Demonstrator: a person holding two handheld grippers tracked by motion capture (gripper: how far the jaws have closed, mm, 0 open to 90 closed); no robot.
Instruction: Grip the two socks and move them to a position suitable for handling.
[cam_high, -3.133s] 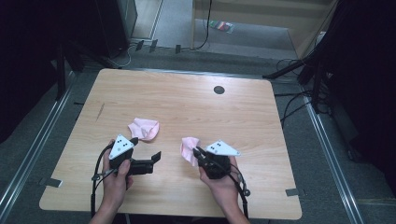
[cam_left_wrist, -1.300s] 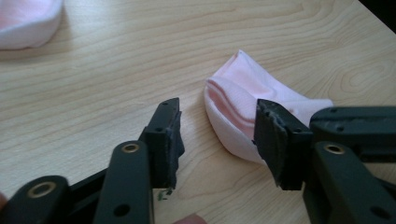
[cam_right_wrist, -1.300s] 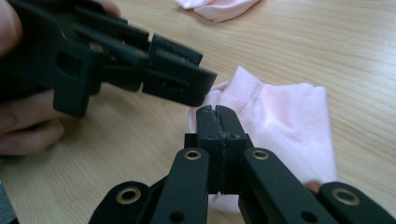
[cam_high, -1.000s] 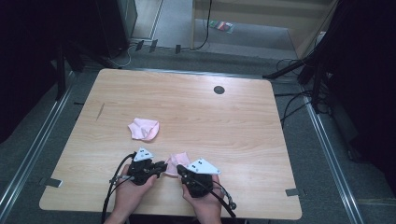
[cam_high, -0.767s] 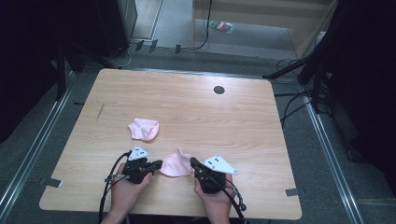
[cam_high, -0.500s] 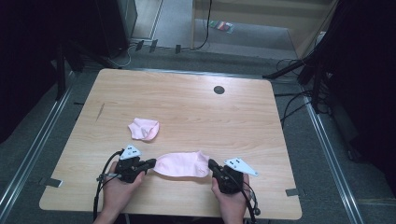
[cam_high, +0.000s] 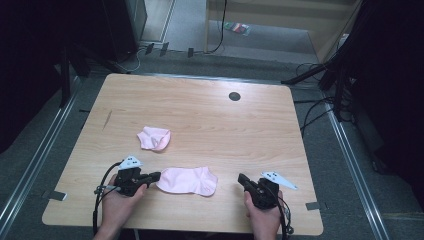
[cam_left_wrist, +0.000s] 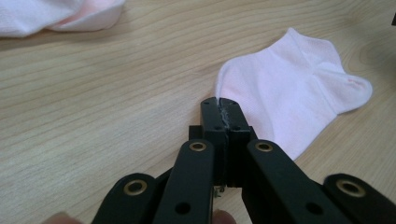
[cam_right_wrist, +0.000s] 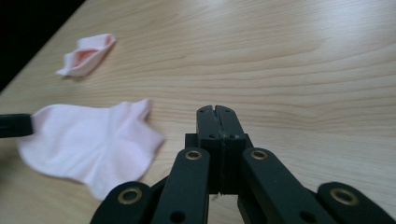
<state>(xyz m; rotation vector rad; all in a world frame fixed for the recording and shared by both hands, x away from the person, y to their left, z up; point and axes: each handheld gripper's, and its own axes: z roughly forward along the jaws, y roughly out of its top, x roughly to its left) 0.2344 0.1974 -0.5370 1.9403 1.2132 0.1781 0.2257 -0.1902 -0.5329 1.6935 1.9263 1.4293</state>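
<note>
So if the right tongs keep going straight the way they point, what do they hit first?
Probably nothing: the right tongs point over bare table, with the flat sock off to their left. Depth is hard to judge.

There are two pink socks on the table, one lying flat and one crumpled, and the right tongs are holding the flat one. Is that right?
Not quite. The right tongs are shut on nothing and sit apart from the flat sock, as the high view shows. The rest is right: two pink socks lie on the table, one flat and one crumpled sock.

Pale pink sock (cam_high: 187, 180) — black tongs (cam_high: 156, 175) (light woodgrain table (cam_high: 240, 125)).
</note>
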